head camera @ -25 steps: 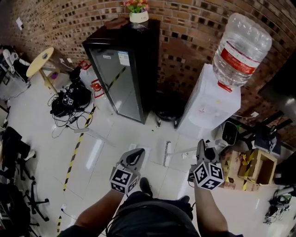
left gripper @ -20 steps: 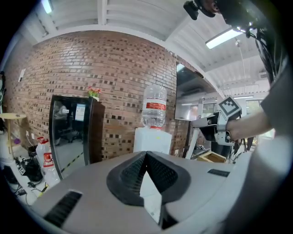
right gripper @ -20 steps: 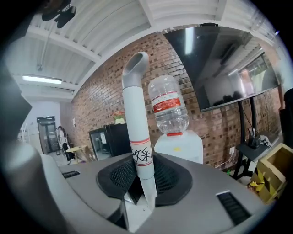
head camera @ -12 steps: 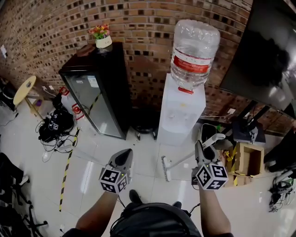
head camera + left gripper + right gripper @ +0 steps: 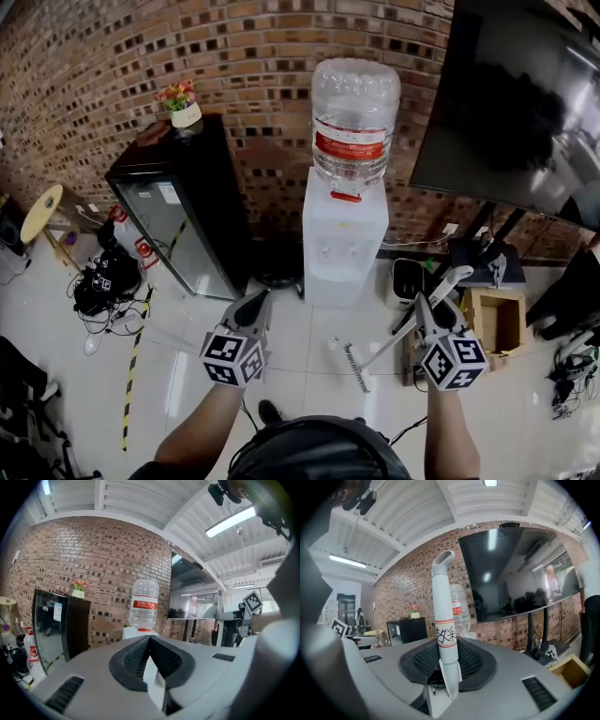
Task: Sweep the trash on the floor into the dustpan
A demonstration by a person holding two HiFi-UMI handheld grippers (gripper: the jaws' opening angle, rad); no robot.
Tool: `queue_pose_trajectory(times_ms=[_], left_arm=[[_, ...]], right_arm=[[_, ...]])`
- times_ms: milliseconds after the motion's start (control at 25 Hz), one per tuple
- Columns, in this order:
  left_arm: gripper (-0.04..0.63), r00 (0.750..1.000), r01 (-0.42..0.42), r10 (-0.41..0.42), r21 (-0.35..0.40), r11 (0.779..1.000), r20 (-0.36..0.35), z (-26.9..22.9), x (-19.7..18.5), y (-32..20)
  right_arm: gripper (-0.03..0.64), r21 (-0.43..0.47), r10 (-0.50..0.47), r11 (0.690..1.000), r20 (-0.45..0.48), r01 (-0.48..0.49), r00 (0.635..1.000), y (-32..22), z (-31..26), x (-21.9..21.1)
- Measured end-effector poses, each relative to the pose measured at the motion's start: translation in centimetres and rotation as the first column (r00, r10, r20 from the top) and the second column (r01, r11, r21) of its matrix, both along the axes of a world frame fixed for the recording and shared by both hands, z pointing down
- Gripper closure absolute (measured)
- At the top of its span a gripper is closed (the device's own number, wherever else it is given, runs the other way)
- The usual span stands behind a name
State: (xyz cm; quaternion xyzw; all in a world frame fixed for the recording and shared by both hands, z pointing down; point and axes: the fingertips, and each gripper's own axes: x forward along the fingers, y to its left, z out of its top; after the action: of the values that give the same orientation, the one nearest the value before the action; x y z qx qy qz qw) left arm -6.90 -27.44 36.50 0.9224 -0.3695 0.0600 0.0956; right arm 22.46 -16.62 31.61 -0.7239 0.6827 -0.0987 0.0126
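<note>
In the head view my right gripper (image 5: 424,304) is shut on the white handle of a broom (image 5: 405,328). The broom slants from its hooked top end near the TV stand down to its brush head (image 5: 356,367) on the white floor. The right gripper view shows that handle (image 5: 442,620) upright between the shut jaws of the right gripper (image 5: 440,645). My left gripper (image 5: 254,303) is shut on a thin pale handle (image 5: 173,334) that runs off to the left. In the left gripper view, only a white sliver shows between the jaws of the left gripper (image 5: 150,641). No dustpan is in view. A small pale bit (image 5: 331,343) lies by the brush head.
A water dispenser (image 5: 345,234) with a big bottle stands straight ahead against the brick wall. A black glass-door cabinet (image 5: 183,220) is to its left and a dark screen on a stand (image 5: 525,112) to its right. A cardboard box (image 5: 495,323), a black bin (image 5: 408,281) and tangled cables (image 5: 98,286) sit on the floor.
The view has swung right, so the water dispenser is now straight ahead. The right gripper and broom shifted right, the brush head trailing across the floor. Both grippers stay shut.
</note>
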Motion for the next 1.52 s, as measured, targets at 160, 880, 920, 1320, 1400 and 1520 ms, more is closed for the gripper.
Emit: queue_pose_trajectory(times_ms=[160, 880, 920, 1320, 1400, 1520], left_arm=[[0.574, 1.000, -0.017, 0.017, 0.022, 1.000, -0.007, -2.1, 2.1, 0.5], [0.575, 0.997, -0.048, 0.053, 0.076, 0.996, -0.055, -5.6, 4.3, 1.0], [0.575, 0.997, -0.049, 0.053, 0.074, 0.996, -0.057, -5.7, 4.4, 1.0], [0.575, 0.997, -0.048, 0.053, 0.080, 0.996, -0.062, -6.7, 4.2, 1.1], [0.575, 0.996, -0.039, 0.046, 0.102, 0.994, -0.072, -7.1, 3.8, 1.3], [0.575, 0.996, -0.039, 0.048, 0.116, 0.993, -0.076, -7.4, 3.9, 1.4]], right_arm=[[0.508, 0.026, 0.005, 1.000, -0.025, -0.005, 1.000, 1.4, -1.9, 1.9], [0.512, 0.084, 0.041, 0.996, -0.032, -0.038, 0.999, 3.2, -5.1, 4.5], [0.512, 0.088, 0.039, 0.995, -0.036, -0.036, 0.999, 3.1, -5.3, 4.5], [0.514, 0.107, 0.022, 0.994, -0.057, -0.016, 0.998, 2.7, -5.6, 3.1], [0.514, 0.111, 0.023, 0.994, -0.061, -0.016, 0.998, 2.7, -5.6, 2.8], [0.514, 0.112, 0.018, 0.994, -0.066, -0.010, 0.998, 2.7, -5.8, 2.6]])
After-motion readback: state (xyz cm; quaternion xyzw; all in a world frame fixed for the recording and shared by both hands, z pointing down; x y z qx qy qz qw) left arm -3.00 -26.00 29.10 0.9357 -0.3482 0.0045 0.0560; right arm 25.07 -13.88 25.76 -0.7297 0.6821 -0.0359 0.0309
